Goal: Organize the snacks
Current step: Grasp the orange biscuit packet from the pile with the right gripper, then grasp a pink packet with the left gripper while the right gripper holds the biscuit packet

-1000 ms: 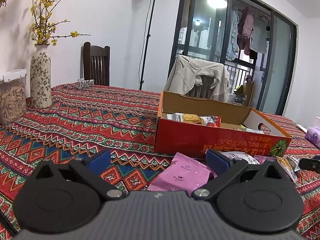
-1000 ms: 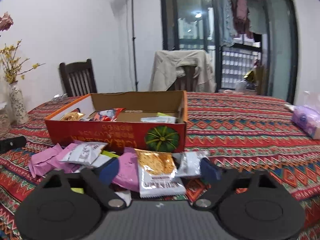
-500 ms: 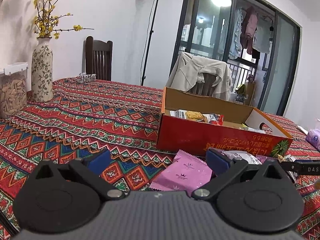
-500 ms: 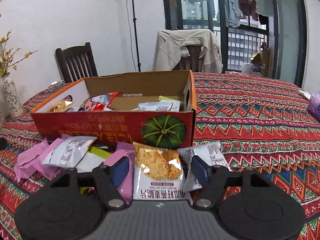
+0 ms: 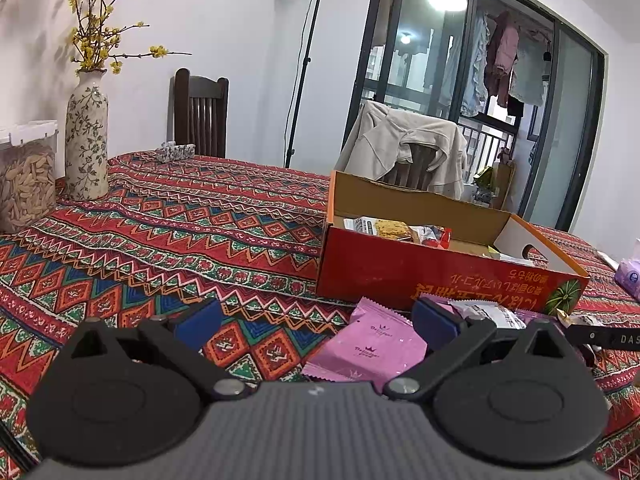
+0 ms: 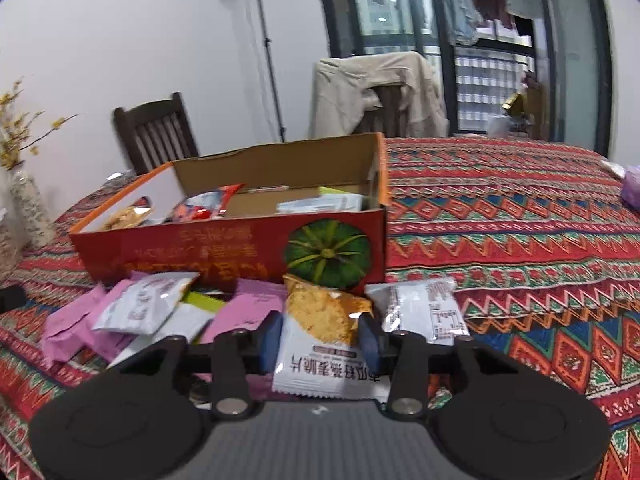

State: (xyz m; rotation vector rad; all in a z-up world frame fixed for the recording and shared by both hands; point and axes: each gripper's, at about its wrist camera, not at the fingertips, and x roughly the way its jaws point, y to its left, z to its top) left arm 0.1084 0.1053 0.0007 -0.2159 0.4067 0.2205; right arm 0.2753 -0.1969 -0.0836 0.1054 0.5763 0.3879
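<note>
An open red cardboard box point(image 6: 224, 256) with a pumpkin picture holds several snack packets. Loose packets lie on the tablecloth in front of it. My right gripper point(image 6: 320, 336) is closing on a white packet with orange crisps point(image 6: 320, 308), its blue pads meeting both sides of it. A silver packet point(image 6: 424, 312) lies just to its right, and pink and white packets point(image 6: 140, 308) are piled to its left. My left gripper point(image 5: 316, 316) is open low over the cloth, left of the box point(image 5: 400, 272), with nothing between its fingers. A pink packet point(image 5: 372, 344) lies by its right finger.
A flowered vase point(image 5: 86, 140) and a clear jar of snacks point(image 5: 24, 176) stand at the table's far left. A dark wooden chair point(image 5: 200, 112) and a chair draped with a beige jacket point(image 5: 404, 152) stand behind the table. A purple tissue pack point(image 5: 630, 276) lies at the right edge.
My right gripper moved forward and down to the crisp packet, and its jaws narrowed from wide apart to both sides of it. The left gripper stayed in place and open.
</note>
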